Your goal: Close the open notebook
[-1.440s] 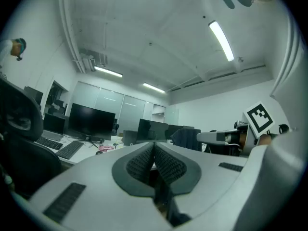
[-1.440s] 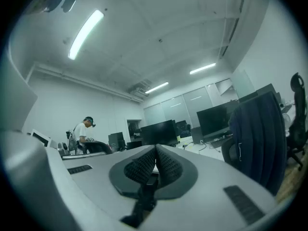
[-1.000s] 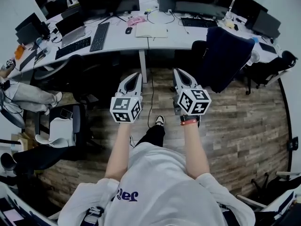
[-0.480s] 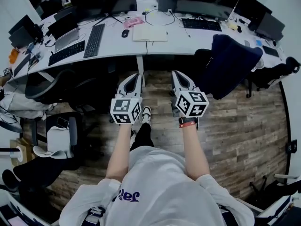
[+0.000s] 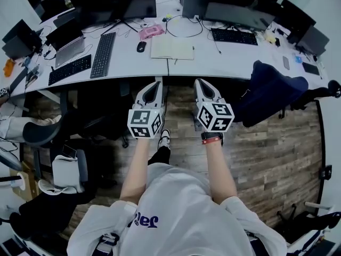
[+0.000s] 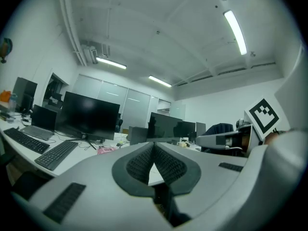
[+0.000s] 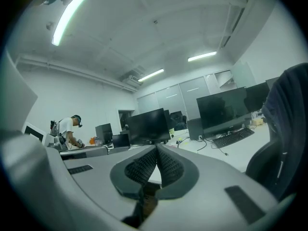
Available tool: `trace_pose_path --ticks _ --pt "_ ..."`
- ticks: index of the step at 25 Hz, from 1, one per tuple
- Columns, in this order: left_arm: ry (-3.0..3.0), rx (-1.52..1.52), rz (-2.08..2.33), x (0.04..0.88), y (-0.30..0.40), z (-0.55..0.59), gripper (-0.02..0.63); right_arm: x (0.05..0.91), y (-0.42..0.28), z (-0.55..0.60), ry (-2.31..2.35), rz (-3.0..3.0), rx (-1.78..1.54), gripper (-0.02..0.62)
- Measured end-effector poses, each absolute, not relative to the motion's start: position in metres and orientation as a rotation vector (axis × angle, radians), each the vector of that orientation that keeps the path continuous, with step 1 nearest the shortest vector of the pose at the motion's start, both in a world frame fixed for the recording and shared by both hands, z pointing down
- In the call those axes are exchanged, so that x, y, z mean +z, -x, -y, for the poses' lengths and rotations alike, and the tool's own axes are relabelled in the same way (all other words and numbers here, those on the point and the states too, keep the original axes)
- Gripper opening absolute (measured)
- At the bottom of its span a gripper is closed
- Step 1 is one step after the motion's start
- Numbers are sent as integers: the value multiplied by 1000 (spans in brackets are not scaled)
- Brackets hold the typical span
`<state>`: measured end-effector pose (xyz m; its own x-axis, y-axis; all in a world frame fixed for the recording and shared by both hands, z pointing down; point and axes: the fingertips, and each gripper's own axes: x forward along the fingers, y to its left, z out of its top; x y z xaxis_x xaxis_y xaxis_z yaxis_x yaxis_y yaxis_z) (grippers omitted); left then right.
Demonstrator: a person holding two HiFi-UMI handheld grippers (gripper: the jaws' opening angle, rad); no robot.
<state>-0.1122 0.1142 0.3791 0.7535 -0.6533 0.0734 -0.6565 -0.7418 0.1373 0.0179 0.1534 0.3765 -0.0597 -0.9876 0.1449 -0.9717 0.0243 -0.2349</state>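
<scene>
Notebook (image 5: 171, 49) open on desk (image 5: 226, 62), page contents too small

Ceiling tube lights (image 6: 236, 32) give even, cool brightness; fisheye edges bend and darken

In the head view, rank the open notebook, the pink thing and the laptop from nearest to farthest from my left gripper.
1. Open notebook, on the desk just ahead of the left gripper, slightly to its right.
2. Pink thing, farther back on the desk.
3. Laptop, well off to the left.
</scene>
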Motion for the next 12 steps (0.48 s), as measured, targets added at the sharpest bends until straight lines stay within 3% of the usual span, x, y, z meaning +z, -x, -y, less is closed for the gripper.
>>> trace_pose_path --ticks 12 --pt "-2743 87 1061 392 93 13 17 386 -33 -31 2135 -2244 -465 2"
